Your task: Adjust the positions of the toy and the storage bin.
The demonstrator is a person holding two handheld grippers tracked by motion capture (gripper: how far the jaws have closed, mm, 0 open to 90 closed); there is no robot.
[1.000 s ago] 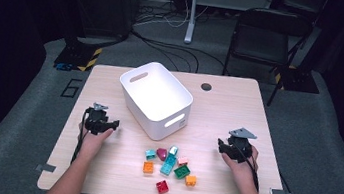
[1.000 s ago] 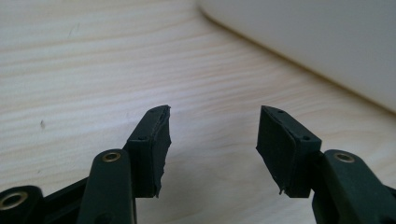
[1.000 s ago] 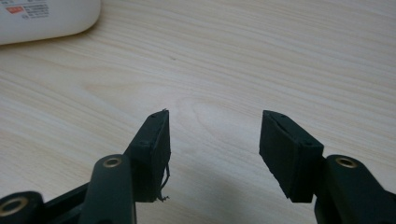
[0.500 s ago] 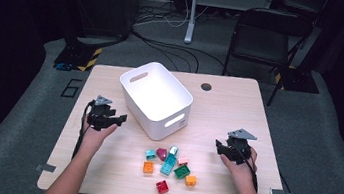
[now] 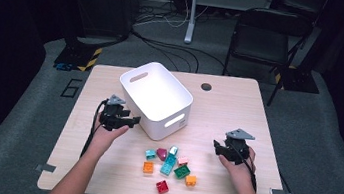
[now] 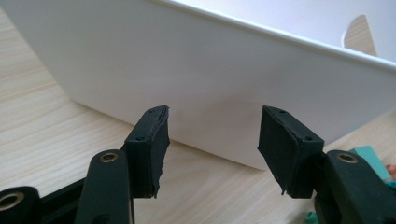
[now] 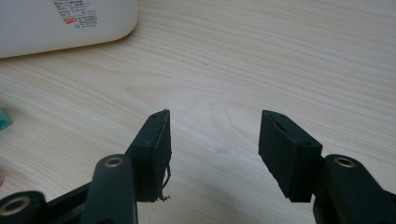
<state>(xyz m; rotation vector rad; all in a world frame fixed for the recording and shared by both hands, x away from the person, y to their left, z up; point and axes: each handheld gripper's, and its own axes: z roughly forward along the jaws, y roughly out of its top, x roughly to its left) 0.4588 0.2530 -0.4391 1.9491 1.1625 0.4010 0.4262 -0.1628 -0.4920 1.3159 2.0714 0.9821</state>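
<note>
Now left tool (image 5: 132, 120) wide, jaws just opening, empty, facing white bin (image 5: 157, 97); right tool (image 5: 217, 146) wide, empty, over bench (image 5: 229, 109).

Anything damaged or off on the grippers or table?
Pads are worn: the left gripper has a ragged, torn edge on one pad, and the right gripper has a frayed pad with loose threads. White bin sits skewed to the table edges.
</note>
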